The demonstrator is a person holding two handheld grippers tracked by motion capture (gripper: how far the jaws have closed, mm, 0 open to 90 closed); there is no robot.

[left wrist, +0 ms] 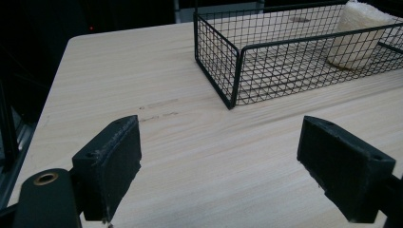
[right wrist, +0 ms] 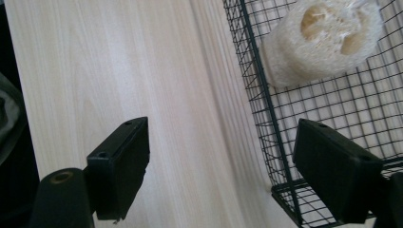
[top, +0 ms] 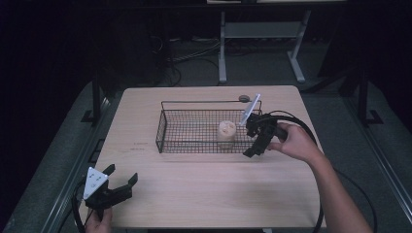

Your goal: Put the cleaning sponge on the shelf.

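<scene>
A black wire basket [top: 160, 128] sits mid-table, with a cream loofah piece [top: 227, 132] upright inside near its right end. My right gripper [top: 248, 138] hovers open at the basket's front right corner, just right of the loofah. In the right gripper view, that gripper [right wrist: 221, 166] has one jaw over bare wood and the other over the basket [right wrist: 259, 80], whose wall runs between them; the loofah [right wrist: 323, 40] lies ahead. My left gripper [top: 122, 173] rests open and empty near the front left edge. In the left gripper view, the gripper [left wrist: 218, 166] faces the basket [left wrist: 236, 71] and loofah [left wrist: 354, 40].
The light wooden table [top: 204, 194] has bare wood in front of and left of the basket. A small grey round disc [top: 244, 98] lies behind the basket's back right corner. White desk legs [top: 222, 48] and cables stand on the dark floor beyond the table.
</scene>
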